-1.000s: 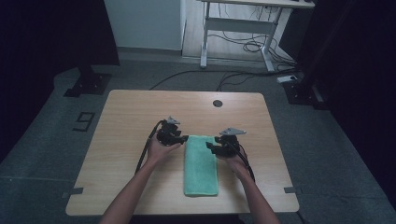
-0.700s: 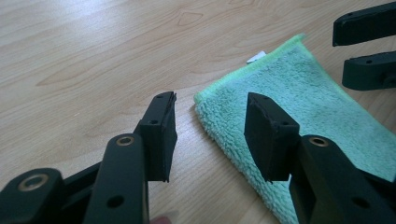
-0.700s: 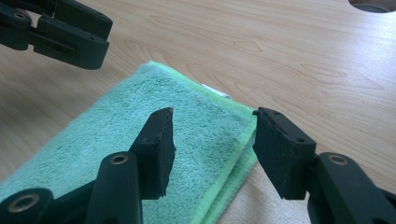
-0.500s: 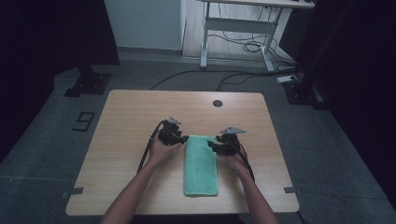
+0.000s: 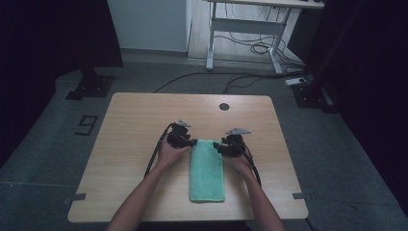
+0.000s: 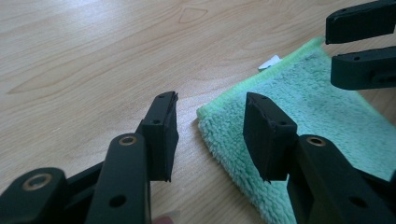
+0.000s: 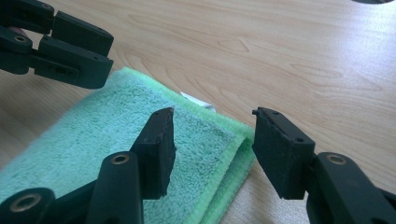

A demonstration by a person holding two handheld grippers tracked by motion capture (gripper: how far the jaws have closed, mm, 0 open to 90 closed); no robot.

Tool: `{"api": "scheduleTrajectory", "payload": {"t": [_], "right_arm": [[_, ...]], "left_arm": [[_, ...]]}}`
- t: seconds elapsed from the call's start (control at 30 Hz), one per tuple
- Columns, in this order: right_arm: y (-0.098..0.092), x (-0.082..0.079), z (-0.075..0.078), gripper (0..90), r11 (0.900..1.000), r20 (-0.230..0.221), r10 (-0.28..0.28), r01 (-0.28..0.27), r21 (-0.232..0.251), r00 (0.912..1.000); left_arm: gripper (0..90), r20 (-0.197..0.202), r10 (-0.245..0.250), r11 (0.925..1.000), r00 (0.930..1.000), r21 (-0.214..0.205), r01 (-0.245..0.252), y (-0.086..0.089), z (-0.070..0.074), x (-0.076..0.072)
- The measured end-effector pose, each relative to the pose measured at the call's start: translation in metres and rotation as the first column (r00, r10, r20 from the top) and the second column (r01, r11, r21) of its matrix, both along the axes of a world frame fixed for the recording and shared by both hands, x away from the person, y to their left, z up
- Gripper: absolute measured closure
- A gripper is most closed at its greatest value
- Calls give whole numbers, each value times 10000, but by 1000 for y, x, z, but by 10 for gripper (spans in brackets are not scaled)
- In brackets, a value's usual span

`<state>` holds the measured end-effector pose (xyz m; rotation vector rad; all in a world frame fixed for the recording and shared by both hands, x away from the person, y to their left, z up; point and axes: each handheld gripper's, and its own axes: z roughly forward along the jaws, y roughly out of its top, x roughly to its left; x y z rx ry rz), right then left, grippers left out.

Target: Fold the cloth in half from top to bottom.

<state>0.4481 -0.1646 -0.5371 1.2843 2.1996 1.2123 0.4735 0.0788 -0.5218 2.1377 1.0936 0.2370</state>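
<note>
Over on the left, bare wooden table (image 5: pixel 130 144) runs wide and clear out to its edge, plenty of room beyond the left gripper (image 5: pixel 184 140), which sits at the far left corner of the folded green towel (image 5: pixel 207 173). In the left gripper view its jaws stand apart over that corner (image 6: pixel 205 114), one above bare wood, the other above the pile, pads pressing on nothing. The left forearm comes up from the near edge, angled inward, hand wrapped round the gripper body. The towel lies lengthwise between both hands, running back toward the person, its near end well short of the table's near edge. At the far right corner, the right gripper (image 5: pixel 226 146) hovers with jaws apart too, straddling the towel's folded edge (image 7: pixel 233 144), a small white tag (image 7: pixel 198 101) just beyond them. The right forearm mirrors the left, and open tabletop lies beyond it.
</note>
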Motion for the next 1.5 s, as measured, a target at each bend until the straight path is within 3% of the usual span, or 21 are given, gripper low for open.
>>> {"api": "scheduleTrajectory", "payload": {"t": [0.17,0.67,0.83,1.07,1.5], "right_arm": [[-2,2,-4,481,9997,-121,-189,186,-172,9997],[0,10,-15,512,9983,-211,-482,475,-347,9986],[0,9,-15,597,9975,-106,-325,318,-629,9994],[-3,9,-14,730,9992,-380,-26,11,-411,9993],[-4,10,-14,797,9995,-518,157,-170,-247,9985]], "left_arm": [[555,-63,78,9998,9999,192,-77,-3,-5,1],[561,-170,63,9997,9998,241,-59,-4,-12,0],[557,-139,-15,9998,9999,185,17,-3,-11,-1],[566,-114,144,9998,9998,135,-142,6,-8,0],[566,-197,-67,9993,9998,364,74,-4,-9,4]]}}
